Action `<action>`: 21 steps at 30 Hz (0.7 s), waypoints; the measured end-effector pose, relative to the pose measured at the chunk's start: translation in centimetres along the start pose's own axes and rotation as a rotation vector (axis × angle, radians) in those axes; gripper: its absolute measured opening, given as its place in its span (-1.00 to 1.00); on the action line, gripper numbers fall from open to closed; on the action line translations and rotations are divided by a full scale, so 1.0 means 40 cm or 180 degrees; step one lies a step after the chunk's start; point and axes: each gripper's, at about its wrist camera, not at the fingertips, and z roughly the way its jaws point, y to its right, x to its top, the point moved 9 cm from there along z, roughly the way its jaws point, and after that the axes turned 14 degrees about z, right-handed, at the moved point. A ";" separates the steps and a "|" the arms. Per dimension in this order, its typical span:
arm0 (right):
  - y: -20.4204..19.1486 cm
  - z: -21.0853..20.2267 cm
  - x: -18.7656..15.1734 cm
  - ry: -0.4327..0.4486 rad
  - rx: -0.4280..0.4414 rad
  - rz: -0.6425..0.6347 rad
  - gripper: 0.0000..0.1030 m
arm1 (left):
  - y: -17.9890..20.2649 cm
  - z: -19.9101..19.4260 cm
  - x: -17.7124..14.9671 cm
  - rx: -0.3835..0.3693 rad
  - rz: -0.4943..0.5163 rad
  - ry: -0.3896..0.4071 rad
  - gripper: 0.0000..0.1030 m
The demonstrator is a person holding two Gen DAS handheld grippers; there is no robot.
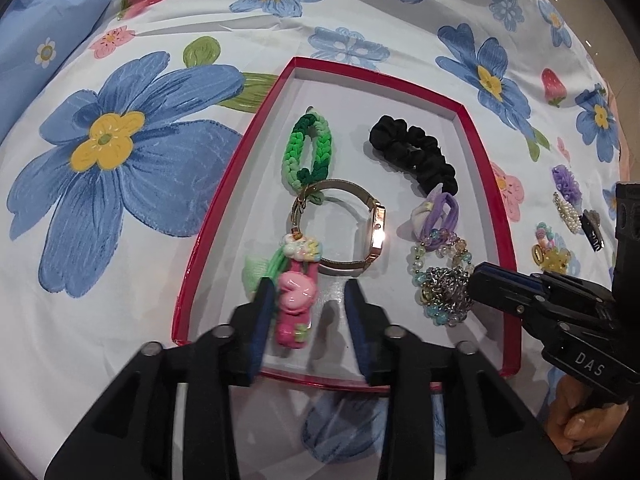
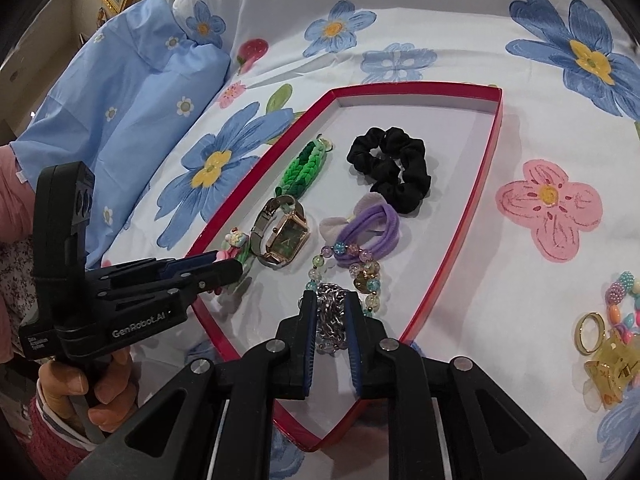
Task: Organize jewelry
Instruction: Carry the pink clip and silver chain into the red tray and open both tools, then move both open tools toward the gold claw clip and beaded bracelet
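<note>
A red-rimmed white tray [image 1: 486, 168] [image 2: 490, 148] lies on a floral bedsheet. In it are a green braided band [image 1: 306, 152] [image 2: 304, 168], a black scrunchie [image 1: 412, 152] [image 2: 390, 168], a gold watch [image 1: 360, 228] [image 2: 286, 236], purple hair ties [image 1: 436, 214] [image 2: 370, 228], a beaded bracelet [image 1: 444, 248] [image 2: 360, 268], a silver chain [image 1: 448, 290] [image 2: 332, 316] and a pink clip [image 1: 294, 312]. My left gripper [image 1: 308, 300] is open with the pink clip between its fingers, against the left one. My right gripper [image 2: 330, 308] is shut on the silver chain over the tray.
On the sheet right of the tray lie a gold ring [image 2: 590, 332], a yellow claw clip [image 2: 612, 368], colourful beads [image 2: 622, 300], a pearl clip [image 1: 566, 208] and a purple flower piece [image 1: 566, 182]. A blue pillow [image 2: 132, 128] lies at the far left.
</note>
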 end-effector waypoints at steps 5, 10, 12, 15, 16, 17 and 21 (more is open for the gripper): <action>-0.003 -0.003 0.002 0.0011 -0.0004 -0.0001 -0.68 | 0.002 -0.001 -0.001 0.0009 -0.0002 -0.0004 -0.30; -0.010 -0.027 0.005 0.0068 0.0054 0.0006 -0.67 | 0.001 -0.019 -0.002 -0.0021 -0.0047 0.0035 0.01; -0.011 -0.045 0.008 0.0104 0.0078 0.0021 -0.66 | -0.001 -0.033 -0.001 -0.0012 -0.0066 0.0068 0.03; 0.002 -0.088 0.013 0.0202 0.0100 0.0081 -0.50 | 0.004 -0.053 0.000 -0.0027 -0.0083 0.0106 0.04; 0.012 -0.108 0.014 0.0250 0.0108 0.0118 -0.44 | 0.007 -0.060 0.001 -0.0034 -0.0085 0.0125 0.05; 0.019 -0.121 0.015 0.0280 0.0108 0.0144 -0.31 | 0.012 -0.068 0.002 -0.0041 -0.0082 0.0151 0.09; 0.074 -0.191 0.008 0.0430 0.0061 0.0271 -0.26 | 0.027 -0.089 0.005 0.0027 -0.0040 0.0189 0.22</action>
